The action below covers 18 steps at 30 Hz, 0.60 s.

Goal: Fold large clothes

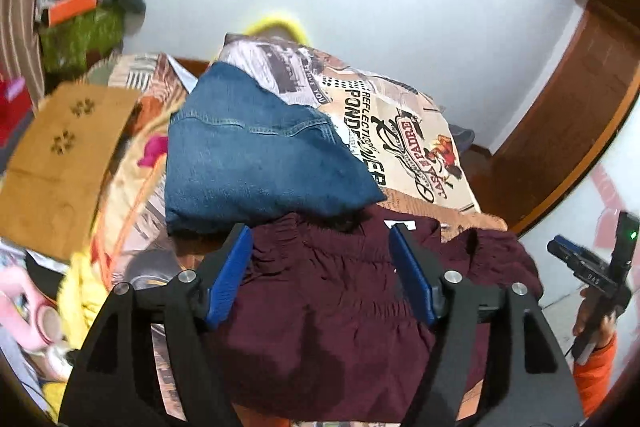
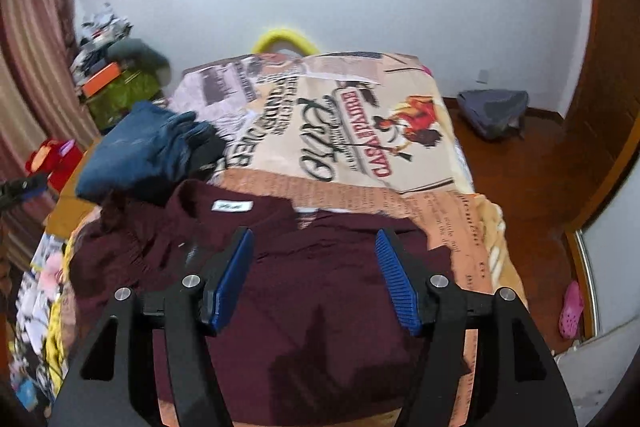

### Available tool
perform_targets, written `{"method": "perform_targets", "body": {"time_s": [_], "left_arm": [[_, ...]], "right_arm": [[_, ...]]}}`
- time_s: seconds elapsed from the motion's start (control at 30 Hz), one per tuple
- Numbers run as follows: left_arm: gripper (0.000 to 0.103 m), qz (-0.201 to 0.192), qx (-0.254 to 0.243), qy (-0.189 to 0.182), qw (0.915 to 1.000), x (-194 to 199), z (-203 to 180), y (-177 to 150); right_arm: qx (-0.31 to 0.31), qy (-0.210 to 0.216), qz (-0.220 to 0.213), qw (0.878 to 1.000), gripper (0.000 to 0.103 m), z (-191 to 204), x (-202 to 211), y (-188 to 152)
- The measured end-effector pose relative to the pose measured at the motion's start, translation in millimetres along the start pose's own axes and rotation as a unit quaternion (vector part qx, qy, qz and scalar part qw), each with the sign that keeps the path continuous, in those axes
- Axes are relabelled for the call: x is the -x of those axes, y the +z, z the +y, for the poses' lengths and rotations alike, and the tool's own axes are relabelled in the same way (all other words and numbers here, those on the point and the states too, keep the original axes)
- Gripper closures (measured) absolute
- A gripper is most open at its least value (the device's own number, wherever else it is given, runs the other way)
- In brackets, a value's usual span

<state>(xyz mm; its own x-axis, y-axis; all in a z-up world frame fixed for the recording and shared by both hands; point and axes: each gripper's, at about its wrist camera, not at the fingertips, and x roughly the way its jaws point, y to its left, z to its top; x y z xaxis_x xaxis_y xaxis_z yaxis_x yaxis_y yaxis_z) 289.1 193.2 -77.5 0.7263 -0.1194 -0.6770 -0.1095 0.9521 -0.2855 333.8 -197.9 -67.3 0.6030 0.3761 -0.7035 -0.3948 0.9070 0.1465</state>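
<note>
The maroon garment [image 1: 332, 311] is spread on the bed [image 2: 436, 203] beside the folded jeans [image 1: 256, 163]. The left gripper [image 1: 322, 275] and right gripper [image 2: 316, 279] are held apart, empty, above it; 2 matching edges should be pinched and carried over evenly

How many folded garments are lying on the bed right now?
2: the maroon shirt at the near edge, below both open grippers, and the blue jeans just beyond it to the left. Others may be hidden in the side clutter.
</note>
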Motion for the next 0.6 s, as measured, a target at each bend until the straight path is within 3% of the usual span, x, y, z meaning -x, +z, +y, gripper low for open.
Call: {"method": "perform_targets", "body": {"time_s": [0.3, 0.4, 0.53, 0.6], "left_arm": [[0.032, 0.060, -0.086, 0.016, 0.9944, -24.5, -42.1, -57.3], [0.032, 0.114, -0.069, -0.012, 0.9911, -51.1, -45.9, -87.7], [0.032, 0.156, -0.049, -0.005, 0.9865, -78.3, -43.9, -121.7], [0.032, 0.155, -0.044, 0.006, 0.9869, -82.4, -42.9, -133.9]], "right_arm": [[0.068, 0.030, 0.040, 0.996, 0.035, 61.4, -21.5, -27.5], [0.096, 0.021, 0.078, 0.992, 0.035, 76.3, -40.3, -45.5], [0.126, 0.003, 0.122, 0.985, 0.035, 84.5, -59.1, -75.0], [0.130, -0.003, 0.136, 0.982, 0.035, 82.7, -64.4, -88.4]]}}
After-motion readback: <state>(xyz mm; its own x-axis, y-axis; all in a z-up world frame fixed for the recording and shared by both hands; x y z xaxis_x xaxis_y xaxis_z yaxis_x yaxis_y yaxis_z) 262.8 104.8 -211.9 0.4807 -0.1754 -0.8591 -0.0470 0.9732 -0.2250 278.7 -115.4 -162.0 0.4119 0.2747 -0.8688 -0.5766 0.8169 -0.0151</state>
